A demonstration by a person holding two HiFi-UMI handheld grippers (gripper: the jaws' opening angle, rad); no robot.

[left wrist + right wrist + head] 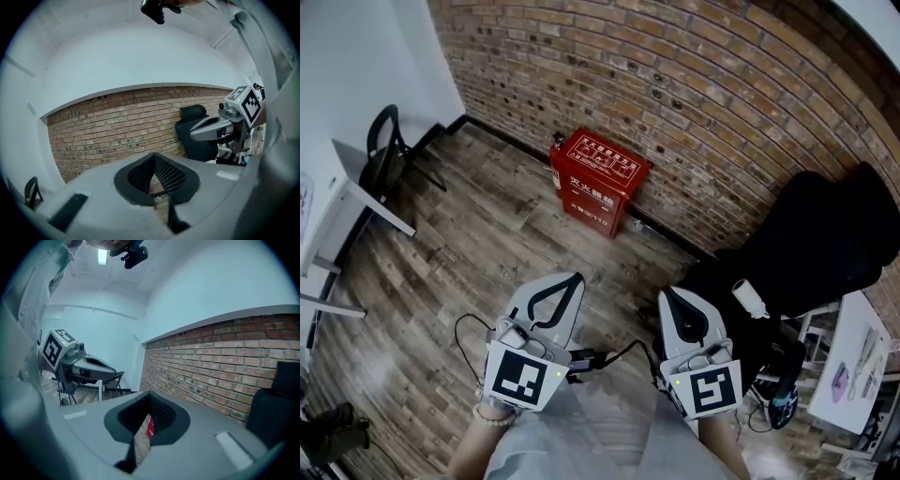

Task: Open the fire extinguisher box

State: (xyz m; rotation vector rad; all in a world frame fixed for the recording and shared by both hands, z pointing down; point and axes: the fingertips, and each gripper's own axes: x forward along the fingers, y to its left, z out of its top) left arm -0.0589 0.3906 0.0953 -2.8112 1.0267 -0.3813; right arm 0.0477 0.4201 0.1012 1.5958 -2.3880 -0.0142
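One fire extinguisher box (598, 180) is seen ahead of the left tongs (571, 278) and right tongs (667, 293), both shut and empty, with one black chair (825, 234) to their right.

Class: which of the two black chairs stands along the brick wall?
The bulky padded chair at the right, right of the red box. The other, a thin-framed chair, sits at the left by the white table.

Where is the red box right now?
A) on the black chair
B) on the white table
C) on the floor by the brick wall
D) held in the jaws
C: the red box stands on the wooden floor, right up against the brick wall.
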